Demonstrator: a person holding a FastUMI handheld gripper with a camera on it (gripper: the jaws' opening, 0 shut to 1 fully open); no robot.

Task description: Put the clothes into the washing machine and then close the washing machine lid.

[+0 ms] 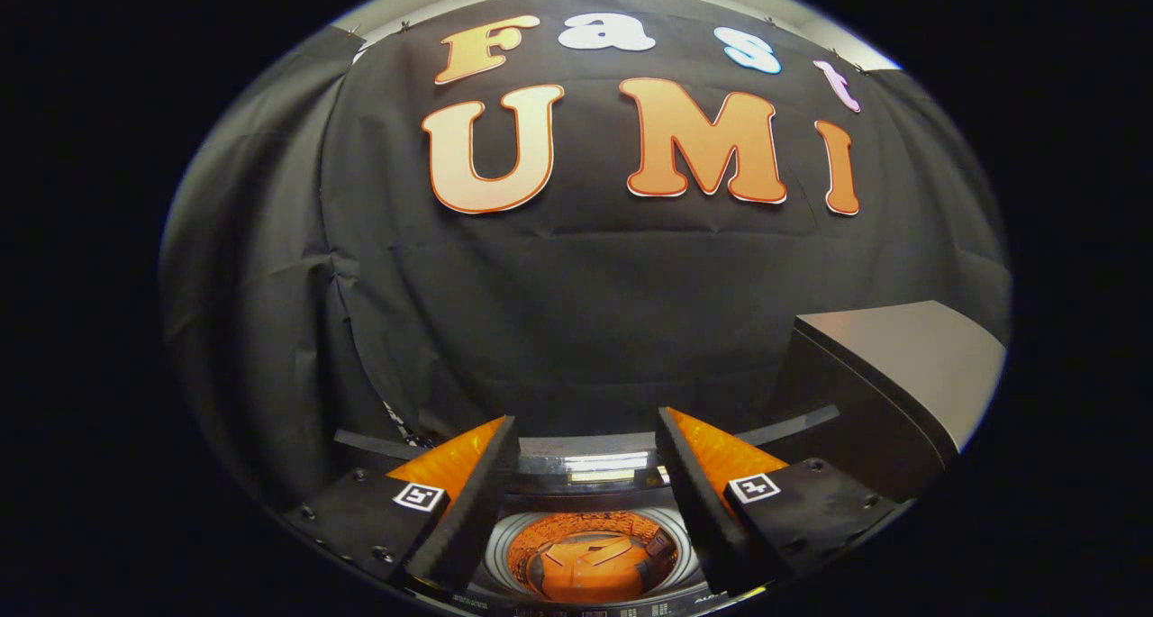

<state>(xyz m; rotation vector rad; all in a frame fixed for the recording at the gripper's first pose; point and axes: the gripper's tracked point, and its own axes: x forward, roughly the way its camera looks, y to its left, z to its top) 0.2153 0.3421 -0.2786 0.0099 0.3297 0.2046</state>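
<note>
The gripper hangs with fingers spread apart, holding nothing, above the washing machine. Its drum lies open below, between the fingers, with orange clothes inside. Its raised lid stands to the right; judging by this, swing across and press it down squarely. Panel lettering is too small to read.

Gripper fingers spread wide, nothing between them. Open gap looks straight down at 6 o'clock into washing machine drum mouth; way in unobstructed. Orange clothes lie at drum bottom. Raised lid stands at 3 o'clock, blocking that side. Booth wall closes off 12 o'clock beyond.
</note>
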